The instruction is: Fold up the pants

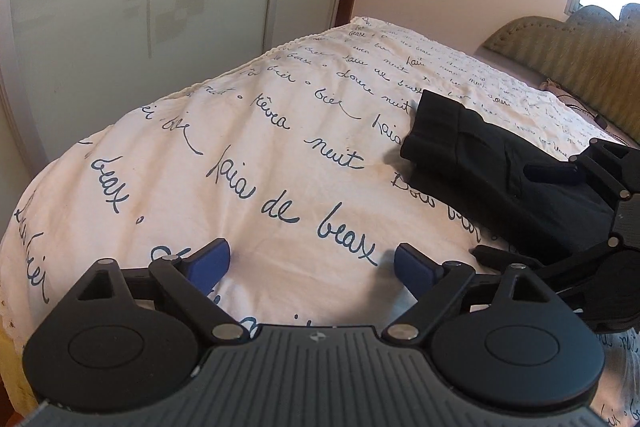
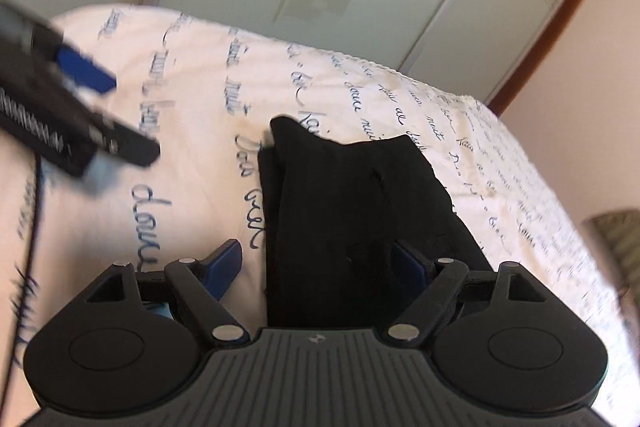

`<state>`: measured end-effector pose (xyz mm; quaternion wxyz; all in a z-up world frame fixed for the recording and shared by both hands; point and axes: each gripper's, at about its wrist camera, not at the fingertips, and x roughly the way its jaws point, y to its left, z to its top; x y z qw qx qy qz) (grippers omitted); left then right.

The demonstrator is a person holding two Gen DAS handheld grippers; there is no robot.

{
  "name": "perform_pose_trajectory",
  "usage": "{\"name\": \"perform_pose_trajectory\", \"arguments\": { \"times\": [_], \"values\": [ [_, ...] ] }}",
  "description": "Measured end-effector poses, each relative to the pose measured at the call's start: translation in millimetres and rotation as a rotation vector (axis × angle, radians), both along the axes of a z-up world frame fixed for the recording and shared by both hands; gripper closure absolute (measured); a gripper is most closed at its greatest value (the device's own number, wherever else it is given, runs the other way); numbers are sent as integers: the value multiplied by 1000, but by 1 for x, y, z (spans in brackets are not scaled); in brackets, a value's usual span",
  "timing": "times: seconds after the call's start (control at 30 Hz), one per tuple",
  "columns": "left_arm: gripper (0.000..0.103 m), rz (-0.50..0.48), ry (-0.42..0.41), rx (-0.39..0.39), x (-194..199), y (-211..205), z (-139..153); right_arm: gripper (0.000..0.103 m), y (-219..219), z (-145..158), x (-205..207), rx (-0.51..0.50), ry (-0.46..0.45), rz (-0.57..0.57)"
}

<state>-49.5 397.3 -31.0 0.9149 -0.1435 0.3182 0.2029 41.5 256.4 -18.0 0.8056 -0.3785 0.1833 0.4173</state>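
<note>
While lying as a compact black bundle on the script-printed bedspread (image 1: 260, 155), well in from its edges, the folded pants (image 1: 480, 163) looked close to done. Judged the last fold laid, with only smoothing or withdrawal to follow. Left gripper (image 1: 312, 263) spread wide over bare bedspread, pants off to its right. Right gripper (image 2: 318, 261) likewise spread, straddling the bundle's near end, clamping nothing.
</note>
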Motion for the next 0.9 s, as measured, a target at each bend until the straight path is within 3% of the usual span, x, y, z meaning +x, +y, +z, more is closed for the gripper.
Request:
{"name": "perform_pose_trajectory", "arguments": {
  "times": [0.47,0.6,0.67,0.73,0.83,0.9],
  "values": [
    [3,-19,32,49,9,-8,-4,14,7,-6,10,25,-67,-80],
    [2,-15,37,45,10,-7,-3,14,13,-13,-2,18,-152,-67],
    [2,-7,33,12,10,-3,-1,19,10,-15,-5,31,-170,-39],
    [3,2,21,-36,8,4,2,43,7,-19,-9,46,-168,-4],
    [3,33,2,-114,5,14,8,66,7,-26,-19,38,-186,44],
    [4,43,6,-128,6,16,12,68,9,-26,-22,32,-195,43]
  ]
}}
